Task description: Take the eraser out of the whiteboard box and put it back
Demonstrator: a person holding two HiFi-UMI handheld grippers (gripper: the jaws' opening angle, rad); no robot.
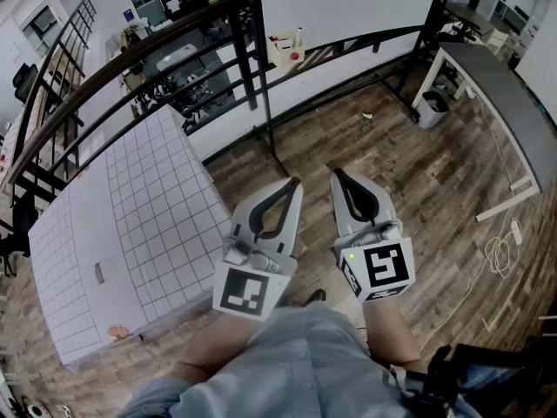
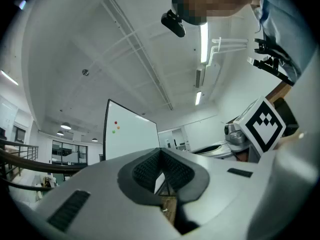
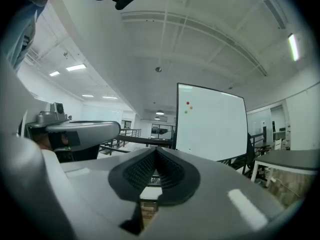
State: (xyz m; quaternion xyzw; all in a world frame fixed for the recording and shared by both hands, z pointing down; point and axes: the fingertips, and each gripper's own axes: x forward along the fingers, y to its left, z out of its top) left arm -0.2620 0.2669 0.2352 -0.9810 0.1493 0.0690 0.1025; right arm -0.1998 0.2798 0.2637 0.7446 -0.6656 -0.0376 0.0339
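Sitting at the lower edge of the whiteboard [image 1: 348, 7], the box [image 1: 281, 47] is well ahead of both tongs. The eraser is presumably inside it, but it is too small to tell apart. The left tongs [image 1: 291, 186] and right tongs [image 1: 338, 175] are held level and side by side over the wooden floor [image 1: 418, 172], tips toward the board. Each is closed tip to tip with nothing between. That reads as a carrying pose for the approach; nothing is taken yet. A gridded counter [image 1: 130, 216] stands to the left, clear of that path.
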